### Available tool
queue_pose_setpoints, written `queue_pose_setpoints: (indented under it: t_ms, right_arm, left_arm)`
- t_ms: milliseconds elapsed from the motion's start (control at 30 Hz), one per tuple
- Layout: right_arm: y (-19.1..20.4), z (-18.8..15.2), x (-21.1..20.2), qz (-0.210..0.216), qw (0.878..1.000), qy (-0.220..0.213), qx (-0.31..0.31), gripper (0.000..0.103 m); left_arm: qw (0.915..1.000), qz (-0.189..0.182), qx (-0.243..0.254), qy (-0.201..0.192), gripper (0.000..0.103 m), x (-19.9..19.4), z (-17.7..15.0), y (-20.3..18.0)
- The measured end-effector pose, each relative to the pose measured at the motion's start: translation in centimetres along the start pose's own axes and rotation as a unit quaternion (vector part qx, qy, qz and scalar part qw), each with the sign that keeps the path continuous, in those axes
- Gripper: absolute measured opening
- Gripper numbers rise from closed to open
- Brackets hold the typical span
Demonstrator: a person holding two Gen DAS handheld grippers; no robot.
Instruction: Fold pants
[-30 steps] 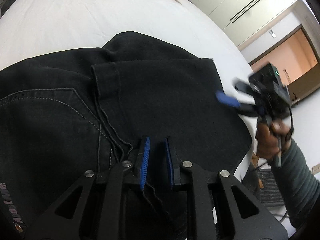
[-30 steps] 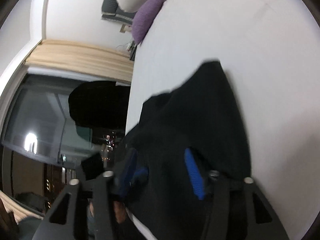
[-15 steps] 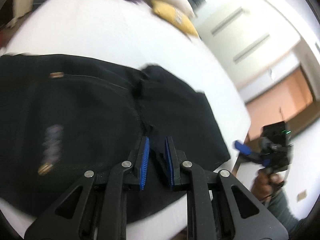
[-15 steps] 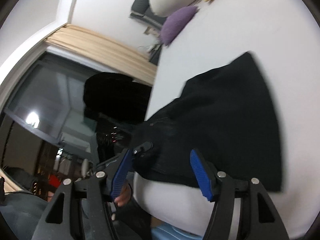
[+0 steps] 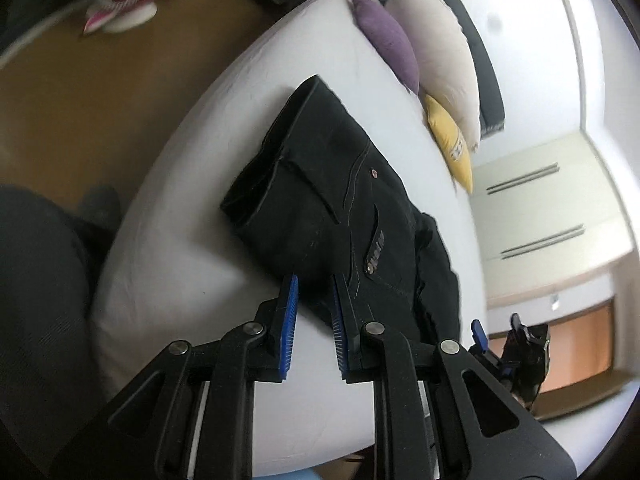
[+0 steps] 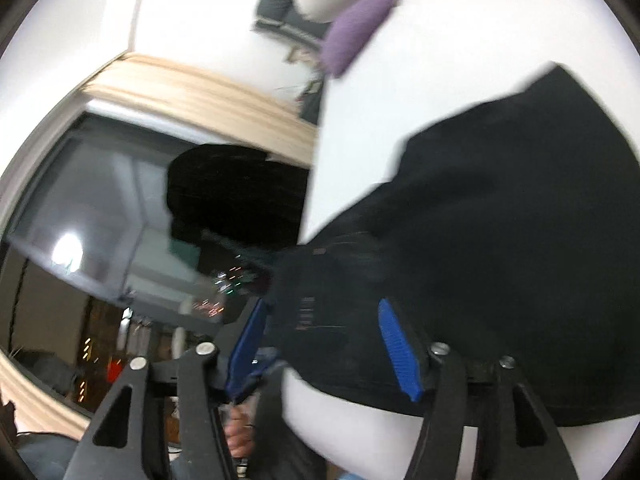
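Black denim pants (image 5: 340,208) lie folded into a compact stack on the white bed (image 5: 192,248), waistband toward the bed's near corner. My left gripper (image 5: 314,320) hovers above the stack's near edge, its blue pads a small gap apart with nothing between them. In the right wrist view the pants (image 6: 500,220) fill the right half. My right gripper (image 6: 324,340) is wide open and empty, above the pants' edge at the bedside. It also shows in the left wrist view (image 5: 500,344) at the lower right.
Purple (image 5: 386,40), white (image 5: 440,52) and yellow (image 5: 450,140) pillows lie at the bed's head. Wooden floor (image 5: 80,100) with a pink shoe (image 5: 120,12) lies left of the bed. A dark window (image 6: 100,208) and a wardrobe (image 5: 540,208) stand around.
My left gripper has let go of the fabric and pulled back and up from the pants, its pads slightly apart. My right gripper stayed open and drew back toward the bedside.
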State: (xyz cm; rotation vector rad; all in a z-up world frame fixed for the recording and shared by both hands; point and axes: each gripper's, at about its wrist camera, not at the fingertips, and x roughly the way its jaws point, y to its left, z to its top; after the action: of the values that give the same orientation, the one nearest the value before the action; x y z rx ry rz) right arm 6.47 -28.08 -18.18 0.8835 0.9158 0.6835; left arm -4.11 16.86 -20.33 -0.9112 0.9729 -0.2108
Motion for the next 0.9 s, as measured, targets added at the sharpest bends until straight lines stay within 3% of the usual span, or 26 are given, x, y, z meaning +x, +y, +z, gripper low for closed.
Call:
queue_pose_setpoints:
  t_ms: [100,233,367,600,633,700,733,767,800,900]
  right_arm:
    - [1.3,0.0,1.2,0.019,1.0,0.015,-0.005,0.065]
    - [2.1,-0.6,2.7,0.024,0.999,0.034,-0.008,0.065]
    - [1.3,-1.1,2.0,0.025,0.999,0.04,-0.001,0.065]
    - [1.0,-0.8,1.6,0.018,0.999,0.036,0.007,0.065]
    - [0.9,-0.9,1.6,0.017,0.999,0.036,0.008,0.065]
    - [1.1,-0.9,1.5,0.015,0.999,0.035,0.009,0.065]
    - [1.1,-1.0,1.5,0.015,0.999,0.034,0.01,0.065]
    - [1.0,-1.0,1.5,0.013,0.999,0.035,0.01,0.065]
    - [1.0,-1.0,1.6,0.011,0.999,0.035,0.011,0.065]
    - [1.2,-1.3,1.8,0.01,0.999,0.034,0.011,0.065]
  left_arm:
    - [0.9999,0.005,-0.001,0.012,0.016,1.1,0.1,0.2]
    - [0.9983,-0.025,-0.05,0.013,0.016,1.7,0.1,2.3]
    - [0.995,-0.043,-0.09,0.003,0.016,1.6,0.2,3.8]
    - [0.993,-0.055,-0.1,-0.032,0.016,0.2,-0.3,4.6]
    - [0.9924,-0.055,-0.102,-0.042,0.021,-0.7,-0.6,5.1]
    - [0.9895,-0.058,-0.112,-0.071,0.049,-2.3,-0.4,5.3]
    - [0.9869,-0.059,-0.121,-0.089,0.083,-2.8,-0.4,5.5]
    - [0.9839,-0.053,-0.13,-0.11,0.097,-3.4,-0.5,5.7]
    - [0.9829,-0.05,-0.132,-0.118,0.097,-3.8,-0.4,5.8]
    - [0.987,-0.038,-0.126,-0.092,0.097,-3.1,-0.1,5.8]
